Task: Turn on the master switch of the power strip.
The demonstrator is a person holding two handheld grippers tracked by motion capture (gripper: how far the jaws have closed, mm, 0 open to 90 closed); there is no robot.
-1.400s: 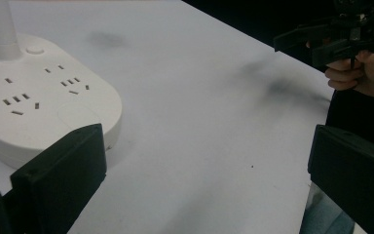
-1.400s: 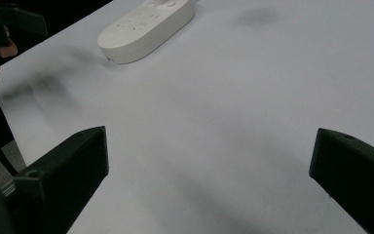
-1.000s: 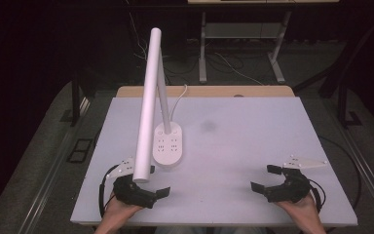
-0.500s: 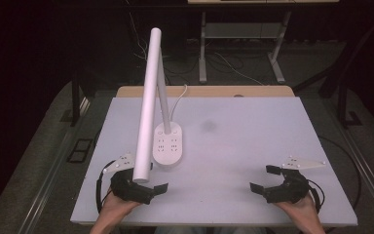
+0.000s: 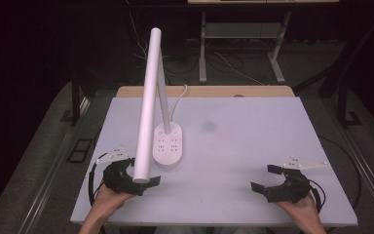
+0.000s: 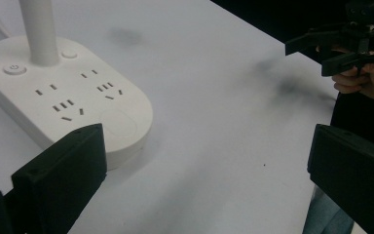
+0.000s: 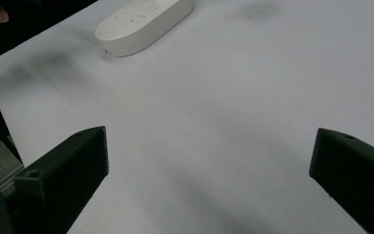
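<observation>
A white desk lamp stands on the white table (image 5: 253, 146); its oval base (image 5: 168, 146) carries several sockets and a power button. Its long tube head (image 5: 147, 107) leans toward me and covers part of my left gripper (image 5: 143, 176). That gripper is open at the table's front left, just left of the base (image 6: 63, 97), with nothing between its fingers (image 6: 207, 163). My right gripper (image 5: 265, 178) stands open at the front right, above bare table (image 7: 209, 165), with the lamp base (image 7: 143, 19) far ahead of it. The right gripper (image 6: 345, 44) also shows across the table in the left gripper view.
The lamp's white cord (image 5: 181, 92) runs off the back edge over a wooden strip (image 5: 204, 91). Beyond the table stand metal desk legs (image 5: 202, 44) and cables on a dark floor. A faint grey smudge (image 5: 208, 126) marks the table's middle.
My left gripper has crept slightly forward and left near the lamp base. The right gripper has barely moved. Both stay open.
</observation>
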